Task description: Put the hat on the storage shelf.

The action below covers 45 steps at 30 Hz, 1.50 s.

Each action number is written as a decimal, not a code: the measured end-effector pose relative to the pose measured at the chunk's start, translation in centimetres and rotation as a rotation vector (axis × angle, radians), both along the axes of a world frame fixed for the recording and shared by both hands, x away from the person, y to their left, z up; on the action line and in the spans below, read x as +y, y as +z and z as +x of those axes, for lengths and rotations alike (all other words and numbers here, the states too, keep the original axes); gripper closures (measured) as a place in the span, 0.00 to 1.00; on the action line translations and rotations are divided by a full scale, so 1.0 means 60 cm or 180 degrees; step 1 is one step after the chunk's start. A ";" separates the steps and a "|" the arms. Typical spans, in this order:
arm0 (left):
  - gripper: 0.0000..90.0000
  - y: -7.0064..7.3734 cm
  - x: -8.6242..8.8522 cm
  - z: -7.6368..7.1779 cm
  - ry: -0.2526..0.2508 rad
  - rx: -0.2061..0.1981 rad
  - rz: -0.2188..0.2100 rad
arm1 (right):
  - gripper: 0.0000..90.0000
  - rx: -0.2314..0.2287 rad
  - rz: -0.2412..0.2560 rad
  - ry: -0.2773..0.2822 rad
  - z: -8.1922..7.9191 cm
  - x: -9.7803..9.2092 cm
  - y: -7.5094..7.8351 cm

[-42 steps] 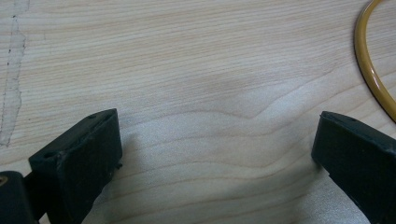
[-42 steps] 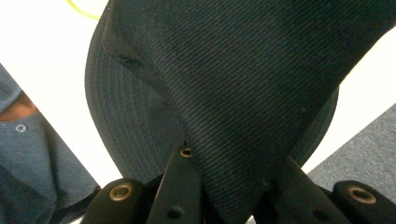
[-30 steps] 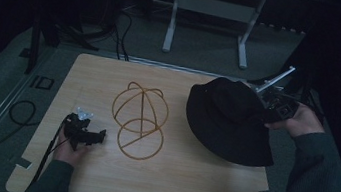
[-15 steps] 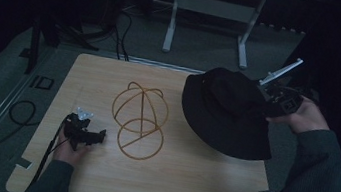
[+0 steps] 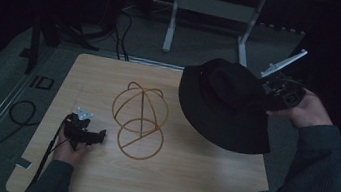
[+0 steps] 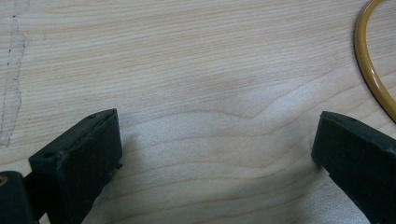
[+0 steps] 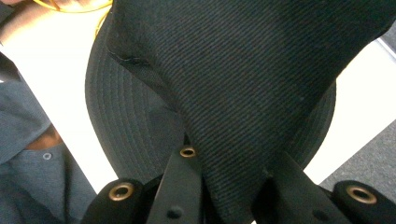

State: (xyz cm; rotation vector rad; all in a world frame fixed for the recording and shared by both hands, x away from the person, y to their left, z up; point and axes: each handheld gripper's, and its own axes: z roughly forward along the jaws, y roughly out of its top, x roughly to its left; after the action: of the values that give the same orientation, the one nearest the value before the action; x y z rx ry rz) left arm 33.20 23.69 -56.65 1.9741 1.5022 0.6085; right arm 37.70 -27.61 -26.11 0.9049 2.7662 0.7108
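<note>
The right gripper (image 5: 275, 93) is holding a black hat (image 5: 225, 104) aloft over the right part of the tabletop (image 5: 197, 180), its jaws pinching a fold of the crown, as the right gripper view is showing at close range (image 7: 224, 186). The hat (image 7: 243, 84) is a soft twill fabric with a stitched, ringed brim and is hanging slack, tilting down toward the near edge. To its left, well apart from the brim, a wire stand (image 5: 139, 119) is sitting at the middle of the tabletop: thin golden hoops forming a rounded dome over a flat circular base, open and rigid. Judged from this layout, the stand is lying leftward of the hat, so the coming move is likely calling for a carry to the left and a lowering of the crown over the dome. The left gripper (image 5: 83, 132) is resting on the tabletop just left of the stand's base ring, its jaws standing wide with nothing between them (image 6: 215, 154); an arc of the ring (image 6: 371, 70) is showing beside the pale wood grain. This gripper is the nearer one to the stand and could be steadying it
</note>
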 end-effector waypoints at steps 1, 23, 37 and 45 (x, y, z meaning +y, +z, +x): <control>0.02 0.000 0.000 0.000 0.0003 -0.0004 0.0001 | 0.96 -0.0009 0.0004 0.0007 0.000 0.001 0.002; 0.02 0.000 0.000 0.000 0.0001 -0.0004 0.0002 | 0.96 -0.0148 0.0116 0.0168 -0.005 0.031 0.026; 0.02 0.000 0.000 0.000 -0.0001 0.0000 0.0002 | 0.95 -0.0198 0.0209 0.0304 -0.005 0.056 0.038; 0.02 0.000 0.000 0.000 0.0001 -0.0005 0.0001 | 0.95 -0.0220 0.0246 0.0382 -0.003 0.074 0.044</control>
State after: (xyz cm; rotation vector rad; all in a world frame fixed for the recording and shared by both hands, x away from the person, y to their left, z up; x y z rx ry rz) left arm 33.20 23.68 -56.66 1.9732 1.5017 0.6102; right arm 37.55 -23.20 -23.48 0.7175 2.7675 0.8566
